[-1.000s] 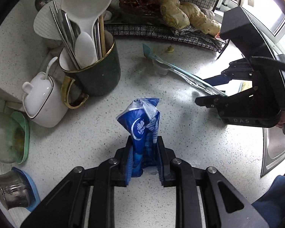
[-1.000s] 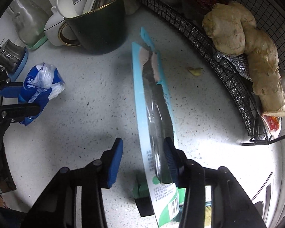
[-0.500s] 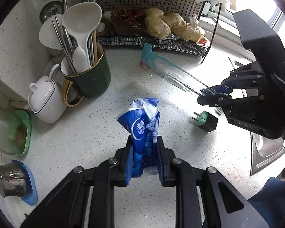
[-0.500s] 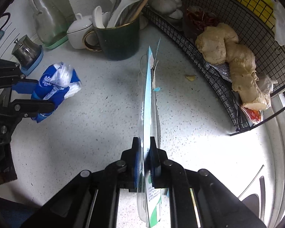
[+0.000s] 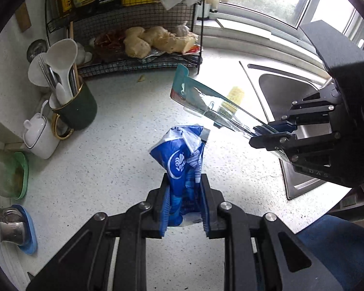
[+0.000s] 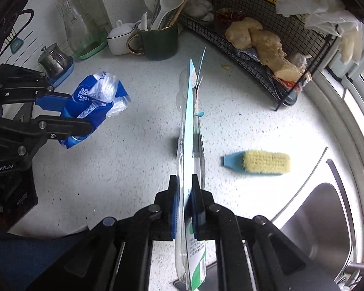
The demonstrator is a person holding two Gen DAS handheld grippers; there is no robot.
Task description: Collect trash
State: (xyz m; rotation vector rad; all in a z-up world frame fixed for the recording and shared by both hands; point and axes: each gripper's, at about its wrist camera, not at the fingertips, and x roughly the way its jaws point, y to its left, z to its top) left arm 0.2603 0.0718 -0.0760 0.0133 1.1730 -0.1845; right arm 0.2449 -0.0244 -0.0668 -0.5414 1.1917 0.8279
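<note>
My left gripper (image 5: 185, 201) is shut on a crumpled blue tissue wrapper (image 5: 179, 160) and holds it above the white speckled counter (image 5: 114, 150). The wrapper also shows in the right wrist view (image 6: 94, 104), in the left gripper (image 6: 68, 121). My right gripper (image 6: 185, 203) is shut on a long, flat, clear-and-teal plastic package (image 6: 190, 126), held on edge above the counter. In the left wrist view the package (image 5: 206, 101) sticks out leftward from the right gripper (image 5: 274, 133).
A wire rack (image 5: 138, 58) with ginger stands at the back. A green utensil mug (image 5: 75, 109) and white sugar pot (image 5: 40, 138) stand at left. A yellow scrub brush (image 6: 259, 162) lies on the counter near the steel sink (image 6: 322, 218).
My right gripper has shut on the plastic package and lifted it off the counter. Both grippers have risen and pulled back; a plug and a brush under the package came into view.
</note>
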